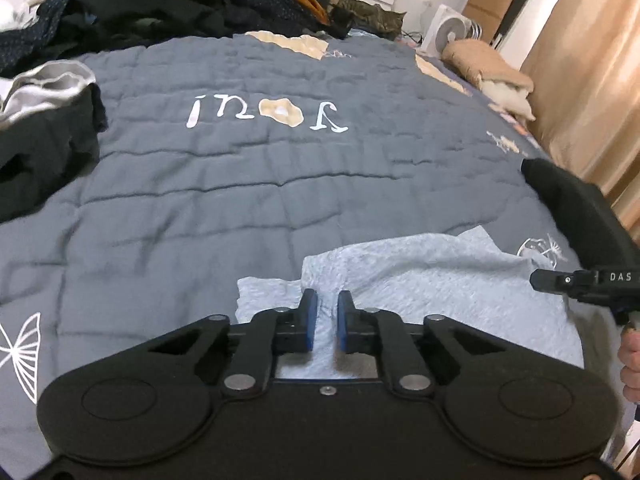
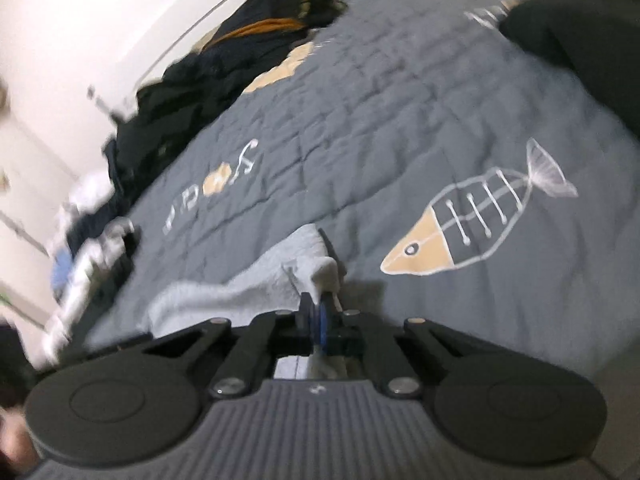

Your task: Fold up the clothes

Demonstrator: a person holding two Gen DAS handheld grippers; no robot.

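A light blue cloth [image 1: 440,280] lies rumpled on the grey quilt [image 1: 240,184] near the bed's front edge. My left gripper [image 1: 328,320] sits low over the cloth's left part, its blue pads narrowly apart with a ridge of the fabric pinched between them. In the right wrist view my right gripper [image 2: 322,320] is shut on a corner of the same light blue cloth [image 2: 240,280], and a pale tip of fabric pokes up past the pads. The right gripper [image 1: 538,280] also shows at the right edge of the left wrist view, with a hand [image 1: 630,360] below it.
A heap of dark clothes [image 1: 160,0] fills the back left of the bed. A black garment with a grey-white piece [image 1: 44,148] lies at the left. A tabby cat [image 1: 376,16], a white fan [image 1: 448,28] and beige bedding [image 1: 488,64] are at the back right.
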